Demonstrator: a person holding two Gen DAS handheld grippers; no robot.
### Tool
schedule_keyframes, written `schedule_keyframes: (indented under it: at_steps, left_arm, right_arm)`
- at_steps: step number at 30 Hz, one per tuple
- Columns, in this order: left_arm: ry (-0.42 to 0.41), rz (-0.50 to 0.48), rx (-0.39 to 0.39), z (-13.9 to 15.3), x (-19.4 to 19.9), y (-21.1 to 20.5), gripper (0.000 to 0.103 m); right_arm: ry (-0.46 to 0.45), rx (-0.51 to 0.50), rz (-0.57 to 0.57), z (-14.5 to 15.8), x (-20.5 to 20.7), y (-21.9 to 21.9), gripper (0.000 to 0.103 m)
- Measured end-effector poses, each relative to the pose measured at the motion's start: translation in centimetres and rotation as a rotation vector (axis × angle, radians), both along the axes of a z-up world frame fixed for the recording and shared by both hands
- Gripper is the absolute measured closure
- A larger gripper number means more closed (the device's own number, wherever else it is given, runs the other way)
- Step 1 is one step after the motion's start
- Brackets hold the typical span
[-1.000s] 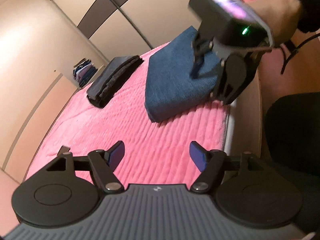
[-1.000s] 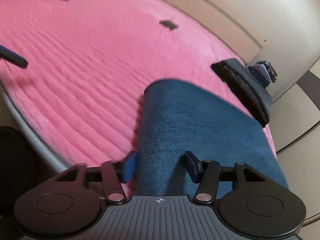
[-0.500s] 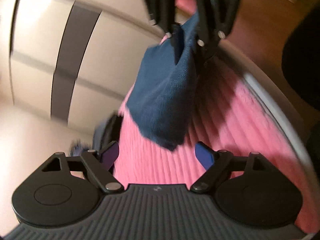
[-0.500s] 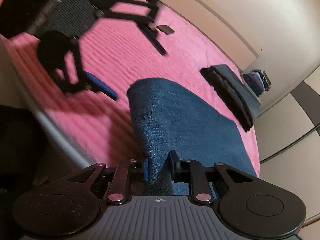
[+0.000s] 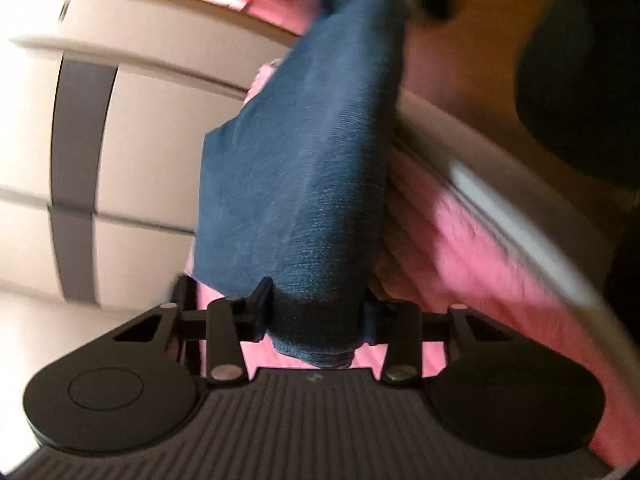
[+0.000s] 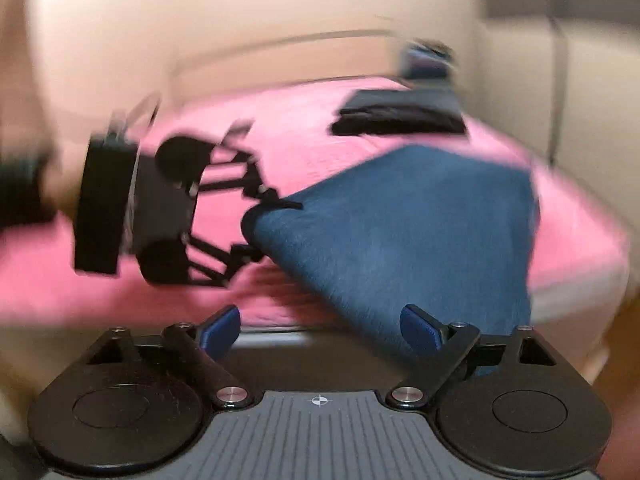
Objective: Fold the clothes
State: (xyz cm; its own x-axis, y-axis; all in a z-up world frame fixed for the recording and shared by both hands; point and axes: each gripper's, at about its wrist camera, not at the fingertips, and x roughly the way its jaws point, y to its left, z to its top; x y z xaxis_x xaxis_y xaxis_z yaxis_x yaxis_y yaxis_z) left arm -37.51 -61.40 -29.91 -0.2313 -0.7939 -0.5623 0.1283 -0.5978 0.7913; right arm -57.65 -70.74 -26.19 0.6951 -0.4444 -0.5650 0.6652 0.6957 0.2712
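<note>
Our left gripper [image 5: 316,316] has its fingers closed on a thick fold of the blue cloth [image 5: 312,184], which hangs above the pink bed [image 6: 288,136]. Our right gripper [image 6: 322,330] now stands wide apart and empty; half a second ago it pinched the cloth while the left was spread.

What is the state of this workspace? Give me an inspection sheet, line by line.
Surface: pink bed cover, ribbed.
Job's things: blue garment, one end clamped, the rest draped toward the bed edge.
Clutter: dark folded garment at the far side; a blurred pile beyond it.
Grippers: left gripper shut on the blue garment; right gripper open, holding nothing.
Cables: nothing seen.
Surroundings: beige wardrobe panels; views motion-blurred.
</note>
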Motion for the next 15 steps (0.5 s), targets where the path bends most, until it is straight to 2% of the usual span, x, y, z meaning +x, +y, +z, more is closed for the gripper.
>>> schedule_keyframes:
  at_steps: [3, 5, 7, 11, 14, 15]
  left_arm:
    - [0.133, 0.079, 0.093, 2.7, -0.1, -1.5, 0.072]
    - [0.184, 0.103, 0.125, 4.3, -0.3, -1.9, 0.072]
    - [0.206, 0.108, 0.140, 5.5, -1.0, -1.7, 0.072]
    - [0.192, 0.099, 0.140, 5.6, -2.6, -0.7, 0.072]
    - [0.197, 0.109, 0.136, 5.3, -3.6, 0.1, 0.072]
    - [0.207, 0.117, 0.138, 5.3, -3.7, 0.1, 0.072]
  right_arm:
    - [-0.260, 0.282, -0.162, -2.8, -3.4, -1.4, 0.015]
    - [-0.487, 0.418, -0.272, -4.9, -5.6, -2.3, 0.015]
    - [-0.637, 0.511, -0.379, -6.7, -6.7, -3.3, 0.013]
    - [-0.815, 0.600, -0.545, -8.4, -7.4, -5.1, 0.013]
    - [-0.814, 0.588, -0.654, -8.6, -7.4, -5.9, 0.017]
    - [-0.787, 0.565, -0.688, -8.1, -7.3, -5.8, 0.039]
